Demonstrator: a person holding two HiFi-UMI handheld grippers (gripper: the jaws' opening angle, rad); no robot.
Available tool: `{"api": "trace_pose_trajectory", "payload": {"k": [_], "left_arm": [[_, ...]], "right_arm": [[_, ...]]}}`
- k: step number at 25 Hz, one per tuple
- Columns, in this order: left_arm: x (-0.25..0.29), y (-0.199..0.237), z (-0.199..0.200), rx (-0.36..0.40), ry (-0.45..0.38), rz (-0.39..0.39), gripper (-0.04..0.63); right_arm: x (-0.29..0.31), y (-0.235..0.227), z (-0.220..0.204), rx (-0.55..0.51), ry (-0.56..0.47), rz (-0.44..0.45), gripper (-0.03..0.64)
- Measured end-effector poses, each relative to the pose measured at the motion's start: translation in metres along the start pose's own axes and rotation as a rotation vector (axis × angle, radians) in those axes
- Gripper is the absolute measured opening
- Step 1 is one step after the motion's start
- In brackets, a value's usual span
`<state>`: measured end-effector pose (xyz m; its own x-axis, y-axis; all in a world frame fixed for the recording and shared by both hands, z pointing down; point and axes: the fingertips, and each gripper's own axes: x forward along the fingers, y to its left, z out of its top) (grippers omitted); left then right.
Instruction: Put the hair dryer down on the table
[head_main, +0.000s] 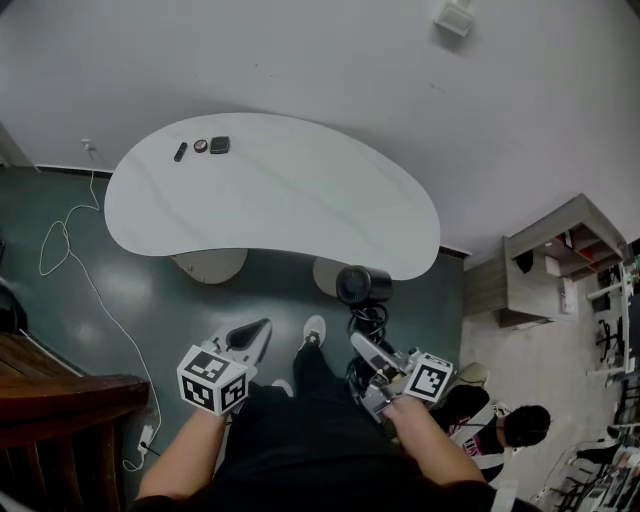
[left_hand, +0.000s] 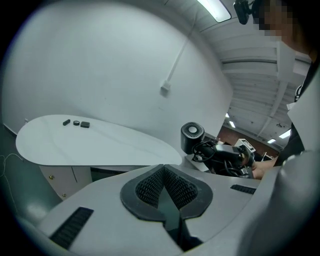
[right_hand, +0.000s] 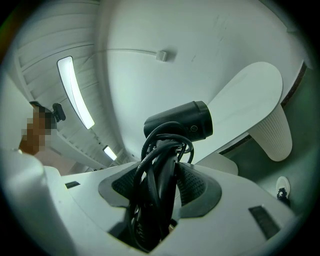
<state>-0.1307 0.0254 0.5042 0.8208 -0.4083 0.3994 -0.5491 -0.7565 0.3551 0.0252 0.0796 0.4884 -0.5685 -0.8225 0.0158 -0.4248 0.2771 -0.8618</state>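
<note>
Now, step in hand: the hair dryer (head_main: 362, 285) is not yet on the table (head_main: 300, 200); judged to be the carry-in just before set-down.
Small dark items (head_main: 200, 147): three, at the tabletop's 10 o'clock end, well apart from the work.
Table: white, kidney-shaped, at 12 o'clock from the person; the rest of the top is bare.
Hair dryer: black, held in the air by the table's near edge, at about 5 o'clock of the top; barrel up, handle down, cord (head_main: 368, 320) looped round the handle.
Doing it well: carry toward 12 o'clock until the whole dryer, cord included, is over bare top and well in from the edge. Lower slowly, lay the barrel on its side, and let go only once the table takes the weight.
Risk: the round barrel may roll; a loop hanging over the rim could drag the dryer off.
Left gripper (head_main: 252, 338): at 7 o'clock in the head view; jaws closed, pads (left_hand: 150, 187) meeting at the tips, nothing between them; idle.
Right gripper (head_main: 368, 350): at 5 o'clock; jaws parted only by the handle and its cord loops, clamped on them, pads (right_hand: 197, 187) pressing the bundle from both sides.
</note>
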Motion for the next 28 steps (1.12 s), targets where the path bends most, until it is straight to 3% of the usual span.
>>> {"api": "trace_pose_trajectory", "payload": {"k": [7, 17, 23, 28], "left_arm": [[0.041, 0.029, 0.039, 0.027, 0.018, 0.022, 0.017], [0.128, 0.060, 0.111, 0.080, 0.044, 0.002, 0.017], [0.169, 0.079, 0.133, 0.065, 0.059, 0.014, 0.017], [0.198, 0.097, 0.151, 0.054, 0.067, 0.047, 0.017]], "right_arm": [[0.043, -0.025, 0.052, -0.001, 0.000, 0.037, 0.206], [0.079, -0.086, 0.133, 0.024, -0.016, -0.019, 0.206], [0.098, -0.126, 0.174, 0.011, 0.005, -0.060, 0.206], [0.118, -0.147, 0.204, 0.032, 0.001, -0.038, 0.206]]}}
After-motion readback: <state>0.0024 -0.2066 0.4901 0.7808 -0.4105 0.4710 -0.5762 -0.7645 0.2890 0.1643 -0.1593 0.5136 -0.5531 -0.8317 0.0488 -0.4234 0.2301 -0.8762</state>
